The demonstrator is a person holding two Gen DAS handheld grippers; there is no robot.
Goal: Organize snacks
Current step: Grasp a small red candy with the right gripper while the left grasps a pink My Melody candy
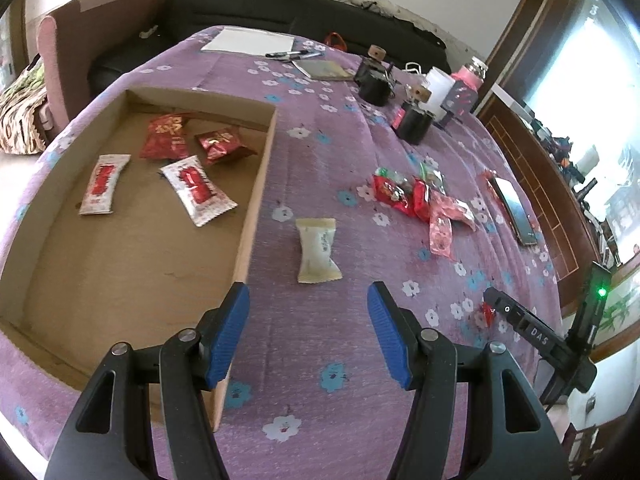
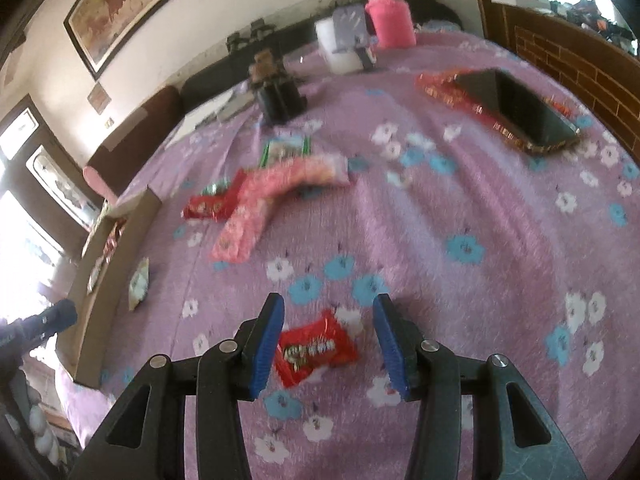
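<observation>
A shallow cardboard tray point(image 1: 256, 184) on the purple flowered cloth holds several snack packets, red point(image 1: 166, 136) and white-and-red point(image 1: 196, 190). Just right of the tray lies a cream packet point(image 1: 318, 250). My left gripper point(image 1: 308, 312) hovers open in front of it, nothing between its blue pads. A heap of red and pink packets point(image 1: 424, 200) lies further right, seen in the right wrist view as a pink packet point(image 2: 276, 192) over red ones. My right gripper point(image 2: 328, 336) is open, and a small red packet point(image 2: 316, 348) lies on the cloth between its fingers with gaps on both sides.
A phone point(image 2: 516, 108) rests on a red packet at the right. Black jars point(image 1: 414, 120), a pink bottle point(image 2: 390, 16), a white container point(image 1: 438, 92), pens and a notebook point(image 1: 248, 40) stand at the table's far side. A dark sofa lies beyond. The other gripper's body point(image 1: 540, 336) shows at right.
</observation>
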